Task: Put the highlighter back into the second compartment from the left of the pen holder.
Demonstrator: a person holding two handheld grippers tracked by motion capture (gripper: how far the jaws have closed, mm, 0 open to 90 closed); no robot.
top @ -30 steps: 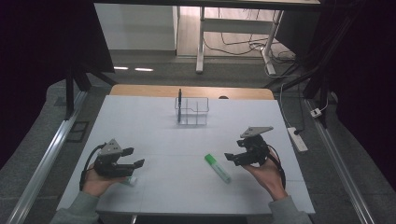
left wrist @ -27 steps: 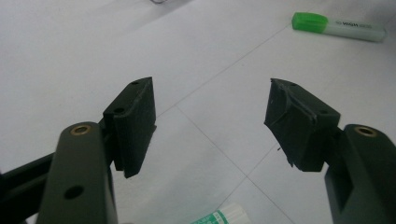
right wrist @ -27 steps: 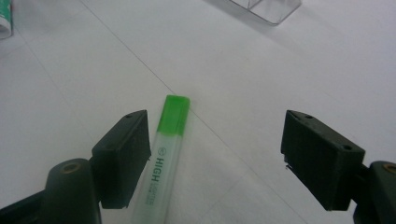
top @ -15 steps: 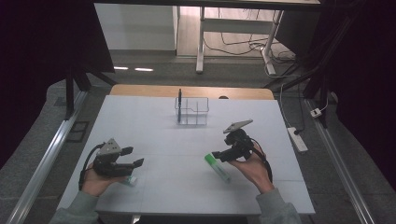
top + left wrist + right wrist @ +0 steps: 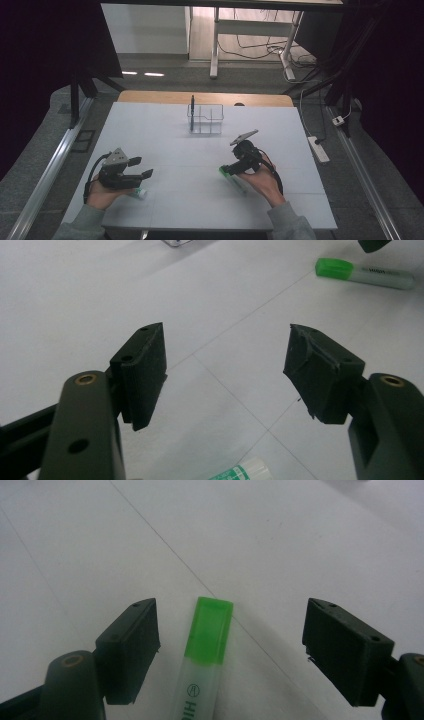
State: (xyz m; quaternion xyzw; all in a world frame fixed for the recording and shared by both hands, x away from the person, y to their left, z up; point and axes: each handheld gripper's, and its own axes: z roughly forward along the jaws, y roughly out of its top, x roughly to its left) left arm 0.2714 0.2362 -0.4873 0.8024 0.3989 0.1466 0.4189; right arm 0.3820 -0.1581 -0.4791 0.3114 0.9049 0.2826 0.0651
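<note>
A highlighter (image 5: 234, 179) with a green cap (image 5: 209, 630) and a pale barrel lies flat on the white table (image 5: 190, 200), right of centre. My right gripper (image 5: 231, 169) is low over its cap end. In the right gripper view the right gripper (image 5: 231, 642) is open, its jaws stand on either side of the cap and touch nothing. My left gripper (image 5: 141, 168) is at the front left, open and empty (image 5: 225, 370). A white tube with green print (image 5: 138, 193) lies just below it (image 5: 241, 472). The highlighter (image 5: 365, 274) lies far off in the left gripper view.
A clear compartmented holder (image 5: 205, 120) stands at the back middle of the table with a dark pen (image 5: 192, 106) upright in it. A white power strip (image 5: 319, 149) lies on the floor to the right. Thin seams cross the table top.
My right gripper has moved left and down from beside the highlighter until its jaws straddle the green cap. The left gripper has stayed in place.
</note>
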